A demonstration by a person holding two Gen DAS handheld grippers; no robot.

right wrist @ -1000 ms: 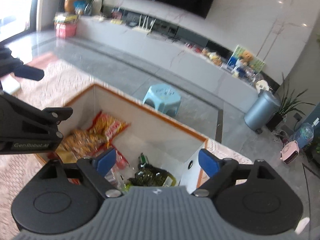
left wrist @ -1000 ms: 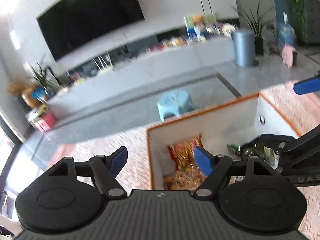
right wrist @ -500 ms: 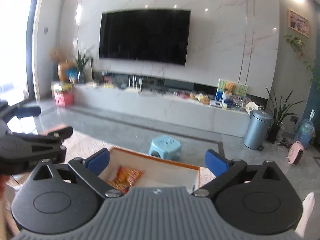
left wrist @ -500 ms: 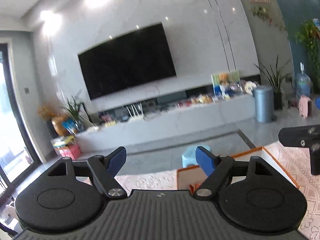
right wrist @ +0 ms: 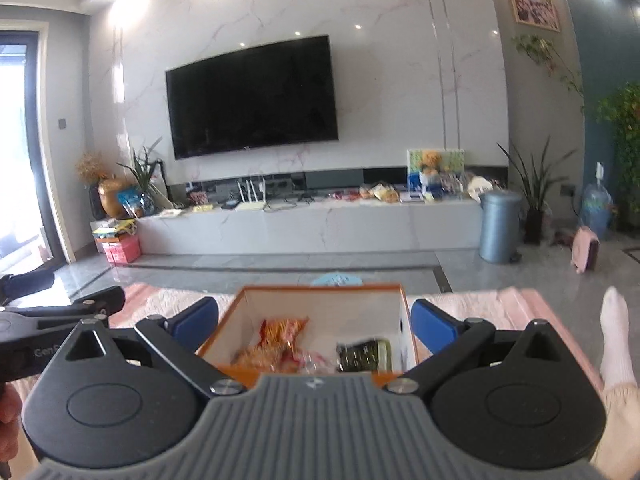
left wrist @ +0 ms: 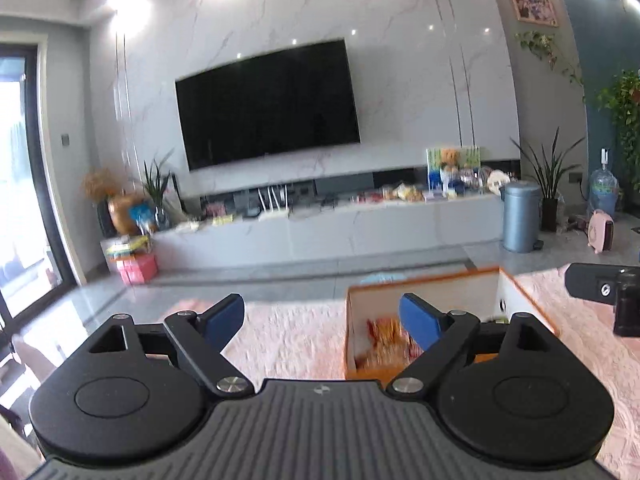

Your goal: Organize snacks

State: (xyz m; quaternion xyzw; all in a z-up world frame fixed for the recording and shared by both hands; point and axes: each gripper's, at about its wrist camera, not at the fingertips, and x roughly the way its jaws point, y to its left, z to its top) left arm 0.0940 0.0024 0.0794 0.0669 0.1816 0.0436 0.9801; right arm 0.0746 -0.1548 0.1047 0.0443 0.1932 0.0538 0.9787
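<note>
Two hand-held grippers were in view above a pink patterned cloth (right wrist: 472, 304) with the room's wall-mounted black television (right wrist: 252, 96) beyond. Left gripper (left wrist: 322, 318), black with blue pads, had just been opening and stood spread wide, with nothing between its pads. Right gripper (right wrist: 314, 322), of the same make, had also just been opening and stood equally wide and empty. From the right wrist view the white open-topped box with an orange rim (right wrist: 320, 288) sat on the cloth directly ahead, framed between the right gripper's blue pads but beyond them, not touched. Inside the box lay orange and red crinkly snack packets (right wrist: 276, 344) to the left and a dark green packet (right wrist: 362, 354) to the right. From the left wrist view the same box lay ahead and to the right, partly hidden by the gripper's right finger. A person's foot in a white sock (right wrist: 618, 340) rested on the cloth at the right edge.

No loose snacks showed on the cloth, so sorting looked near its end. Risk from here, as a judgement: both grippers hung close together beside the box, so a careless sweep could knock them into each other or nudge the light box askew, tipping packets out
</note>
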